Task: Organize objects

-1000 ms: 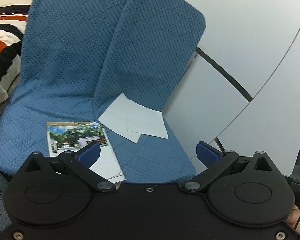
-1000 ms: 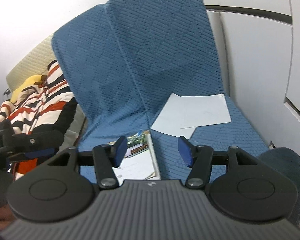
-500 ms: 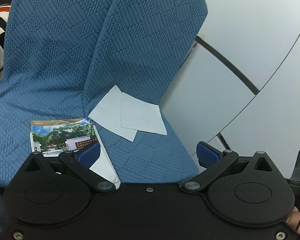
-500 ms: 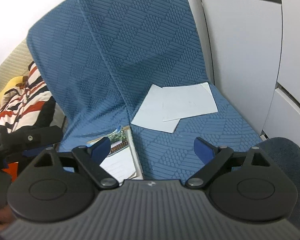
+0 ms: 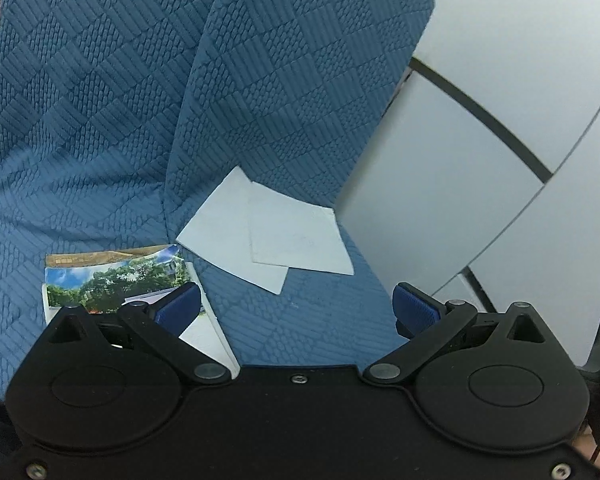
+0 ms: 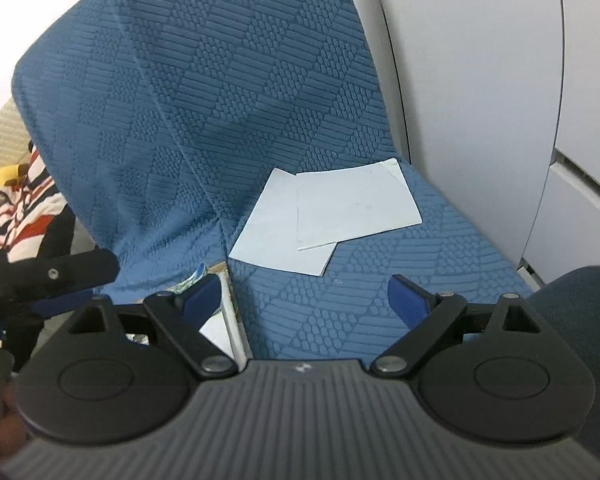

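Left hand-held gripper (image 5: 296, 306) and right hand-held gripper (image 6: 304, 300) both gape wide, empty, over two overlapping paper sheets (image 5: 276, 236); only the left view shows the photo booklet's (image 5: 116, 276) cover.

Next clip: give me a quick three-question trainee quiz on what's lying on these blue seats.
1. True or false: the two white sheets overlap.
2. The photo booklet lies on: A) the same seat cushion as the sheets B) the neighbouring cushion C) the wall panel.
3. What is between the right gripper pads?

Key: 1 true. 2 B. 3 Nothing; open jaws above the blue seat.
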The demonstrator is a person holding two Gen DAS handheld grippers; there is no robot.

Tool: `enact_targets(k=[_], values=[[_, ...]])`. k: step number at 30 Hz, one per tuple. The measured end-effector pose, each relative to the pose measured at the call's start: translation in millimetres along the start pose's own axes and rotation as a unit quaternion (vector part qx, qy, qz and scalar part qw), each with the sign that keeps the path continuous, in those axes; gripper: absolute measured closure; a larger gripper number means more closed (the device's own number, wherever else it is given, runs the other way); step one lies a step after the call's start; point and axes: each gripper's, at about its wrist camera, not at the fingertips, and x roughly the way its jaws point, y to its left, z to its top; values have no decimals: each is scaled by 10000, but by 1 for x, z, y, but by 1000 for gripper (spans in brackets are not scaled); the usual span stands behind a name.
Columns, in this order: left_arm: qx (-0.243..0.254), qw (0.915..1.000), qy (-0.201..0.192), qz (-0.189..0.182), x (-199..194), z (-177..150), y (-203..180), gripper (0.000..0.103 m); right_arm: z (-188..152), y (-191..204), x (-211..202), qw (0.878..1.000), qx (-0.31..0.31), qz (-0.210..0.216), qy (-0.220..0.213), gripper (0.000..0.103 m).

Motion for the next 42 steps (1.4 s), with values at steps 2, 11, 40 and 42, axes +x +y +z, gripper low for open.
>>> enact_targets(k=[2,11,40,42], values=[[22,10000,29,24,11,2,2,1,1,-6,16,9999,69,-63,42,11],[-71,9991,414,-69,68,8,0,8,11,-35,61,9984,517,-124,204,11],[-1844,9737,1201,-583,218,30,76,62,42,-97,255,9214,3711,322,1111,40],[-1895,9727,1211,-579,221,30,80,62,41,-97,260,9184,3786,287,1114,40]])
